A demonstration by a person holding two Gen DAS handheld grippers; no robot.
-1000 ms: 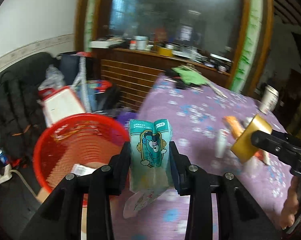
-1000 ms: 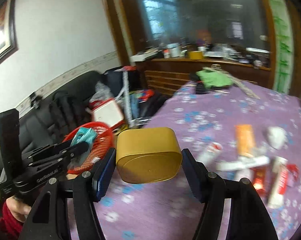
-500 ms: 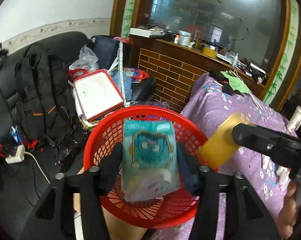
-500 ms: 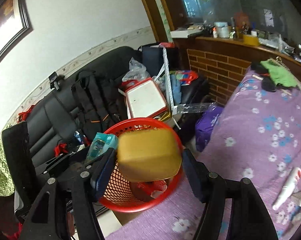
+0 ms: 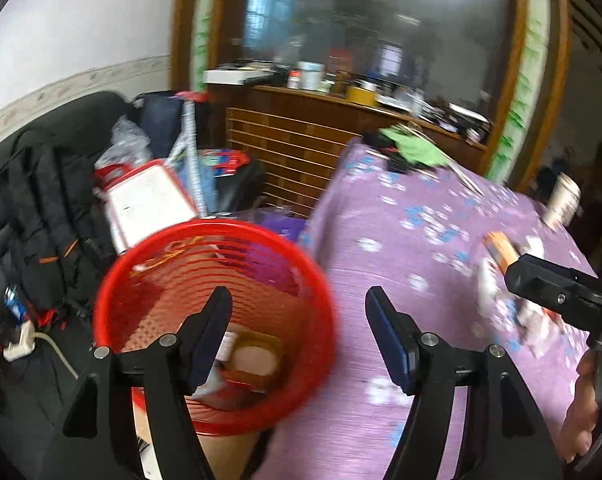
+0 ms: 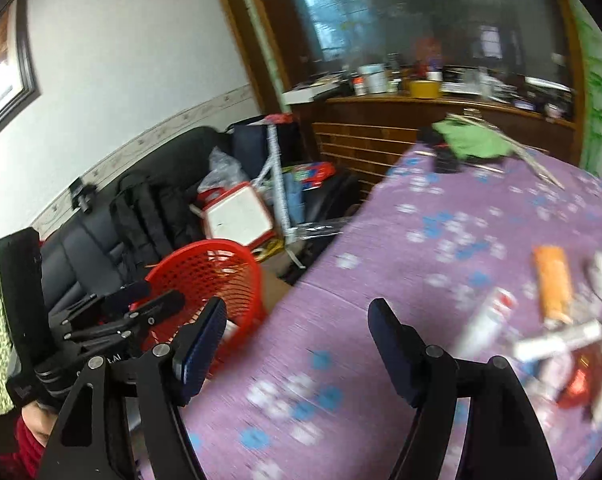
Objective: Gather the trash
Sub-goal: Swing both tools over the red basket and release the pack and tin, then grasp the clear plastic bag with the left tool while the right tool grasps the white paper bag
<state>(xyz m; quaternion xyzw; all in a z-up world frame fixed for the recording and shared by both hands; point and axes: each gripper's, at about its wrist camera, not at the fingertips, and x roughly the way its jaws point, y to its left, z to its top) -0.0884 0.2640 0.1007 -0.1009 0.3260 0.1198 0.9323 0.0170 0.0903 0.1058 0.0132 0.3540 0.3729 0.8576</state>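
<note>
- Over the red basket (image 5: 205,320), left wrist view: the left tool (image 5: 299,300) has its jaws spread wide with nothing between them. A yellow tin (image 5: 257,356) and other pieces lie on the basket's bottom, partly hidden by the near finger.
- Beside the basket stands the desk (image 5: 401,248) under a purple flowered cloth. The basket's rim lies close against the desk's edge; whether they touch cannot be told.
- At the right edge of this view the right tool's (image 5: 557,296) black body crosses in front of the remaining litter, among it an orange packet (image 5: 501,248).
- Risk: both tools share the space above the same desk corner. A fast swing of the left tool toward the litter could strike the right one.
- Above the desk, right wrist view: the right tool (image 6: 297,324) is likewise spread and empty. The basket (image 6: 205,272) sits low on the left, with the left tool (image 6: 141,300) just before it.
- Remaining litter lies at the right: the orange packet (image 6: 553,280), a white tube (image 6: 489,316) and a red wrapper (image 6: 581,380), close together and partly overlapping.
- Risk: closing on one piece of this cluster could catch or drag a neighbour.
- Risk: thin, flat wrappers offer little height, so the fingers may slide over them or bunch the loose cloth.
- Risk: the view is smeared with motion blur, so aiming at small pieces at this speed is likely to miss.
</note>
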